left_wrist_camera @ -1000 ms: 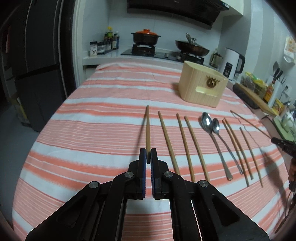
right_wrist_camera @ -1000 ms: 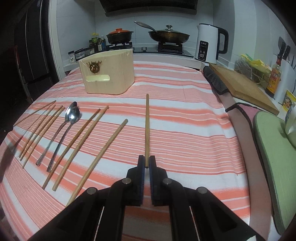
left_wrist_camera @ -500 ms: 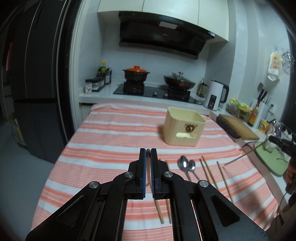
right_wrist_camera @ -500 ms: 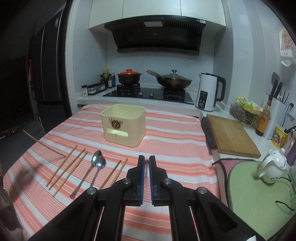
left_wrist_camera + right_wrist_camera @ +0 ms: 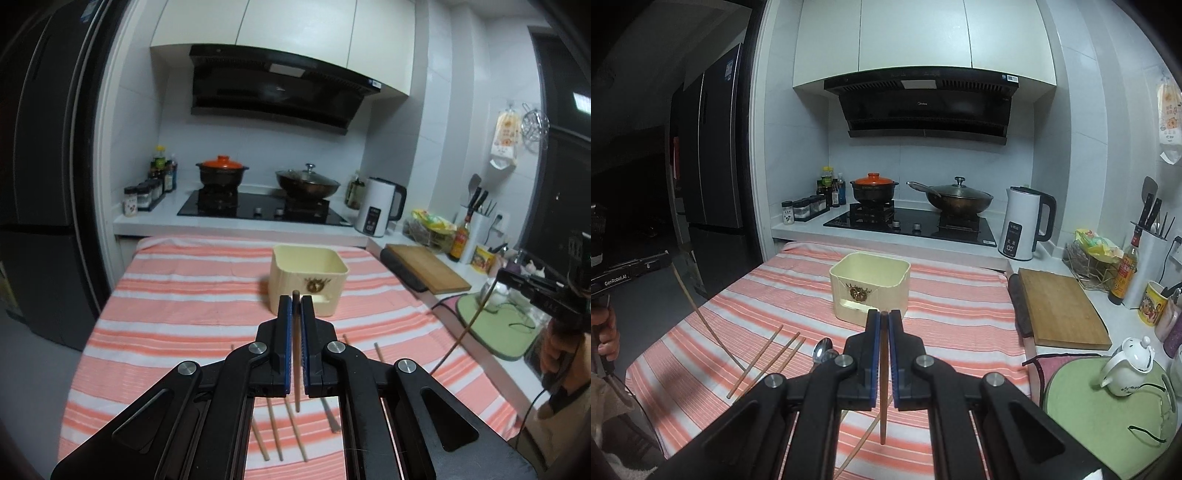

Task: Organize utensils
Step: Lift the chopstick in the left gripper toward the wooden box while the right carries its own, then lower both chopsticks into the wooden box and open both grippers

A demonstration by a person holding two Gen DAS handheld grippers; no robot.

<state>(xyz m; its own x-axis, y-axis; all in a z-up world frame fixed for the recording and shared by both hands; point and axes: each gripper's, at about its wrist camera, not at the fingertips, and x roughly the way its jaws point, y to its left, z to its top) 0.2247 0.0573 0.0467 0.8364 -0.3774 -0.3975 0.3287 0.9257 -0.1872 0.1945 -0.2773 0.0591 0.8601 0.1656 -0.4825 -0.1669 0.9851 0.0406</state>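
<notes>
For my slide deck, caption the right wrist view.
Right gripper clamps a chopstick above the striped tablecloth, facing the cream holder.

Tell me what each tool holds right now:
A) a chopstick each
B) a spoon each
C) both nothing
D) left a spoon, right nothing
A: the left tool is shut on a chopstick, and the right tool on another chopstick; the spoons lie on the table.

A dim kitchen with white tiled walls: white cabinets (image 5: 919,35) at twelve o'clock above a black range hood (image 5: 925,107). A dark refrigerator (image 5: 40,177) stands at nine o'clock, and a white countertop (image 5: 147,221) runs beneath the hood.
</notes>
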